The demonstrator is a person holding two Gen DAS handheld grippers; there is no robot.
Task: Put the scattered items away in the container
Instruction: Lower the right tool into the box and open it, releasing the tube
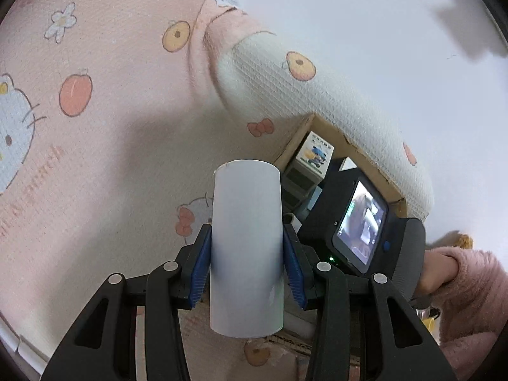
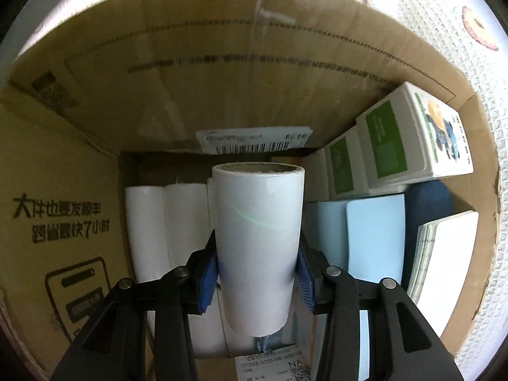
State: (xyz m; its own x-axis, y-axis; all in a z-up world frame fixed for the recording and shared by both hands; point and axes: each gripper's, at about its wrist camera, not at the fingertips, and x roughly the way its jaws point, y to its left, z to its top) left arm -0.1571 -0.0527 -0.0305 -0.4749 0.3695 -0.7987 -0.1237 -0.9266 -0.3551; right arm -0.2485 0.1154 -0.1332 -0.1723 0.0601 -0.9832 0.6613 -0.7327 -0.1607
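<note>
My left gripper (image 1: 247, 266) is shut on a white paper roll (image 1: 246, 247), held above the pink cartoon-print blanket beside the cardboard box (image 1: 365, 155). My right gripper (image 2: 257, 273) is shut on another white roll (image 2: 257, 241) and holds it inside the cardboard box (image 2: 190, 79), above two white rolls (image 2: 168, 228) lying on the box floor. In the left wrist view the right gripper's body with its small screen (image 1: 362, 222) reaches into the box, held by a hand in a pink sleeve.
Inside the box: white-and-green cartons (image 2: 400, 146) at the right, light blue packs (image 2: 374, 231), a dark blue object (image 2: 427, 203), a notebook (image 2: 444, 263). A rolled blanket edge (image 1: 317, 95) borders the box. A white surface lies beyond.
</note>
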